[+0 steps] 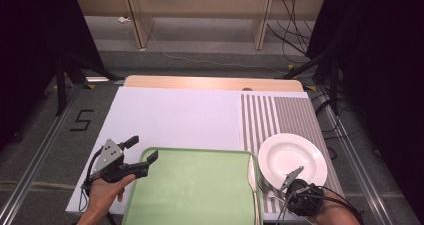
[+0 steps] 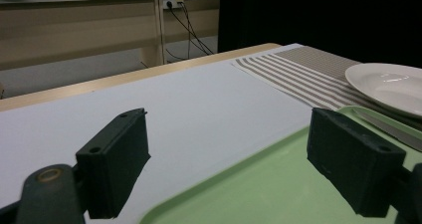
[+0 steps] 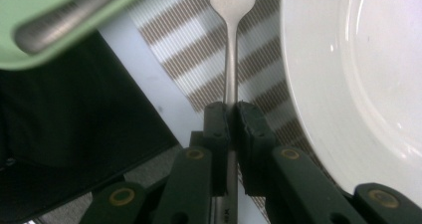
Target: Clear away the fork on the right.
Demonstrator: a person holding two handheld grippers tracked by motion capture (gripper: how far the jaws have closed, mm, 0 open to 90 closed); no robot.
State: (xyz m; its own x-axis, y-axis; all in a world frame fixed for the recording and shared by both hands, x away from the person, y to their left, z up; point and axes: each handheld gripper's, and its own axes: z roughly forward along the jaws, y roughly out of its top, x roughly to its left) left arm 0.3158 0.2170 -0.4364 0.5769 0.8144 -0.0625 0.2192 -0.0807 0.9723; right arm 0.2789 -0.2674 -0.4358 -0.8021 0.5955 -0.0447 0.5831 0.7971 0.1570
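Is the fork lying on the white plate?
No, the fork is clamped in the right gripper beside the plate, over the striped placemat.

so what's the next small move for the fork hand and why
Probably lower the fork onto the striped mat left of the plate. The right gripper is shut on its handle, and the fork hangs over that strip between tray and plate.

Tray (image 1: 200, 185): pale green. Plate (image 1: 292, 157): plain white. Placemat (image 1: 280, 112): brown-and-white stripes. Table cover (image 1: 175, 117): white. Fork (image 3: 230, 59): silver. Gripper jaws: black.
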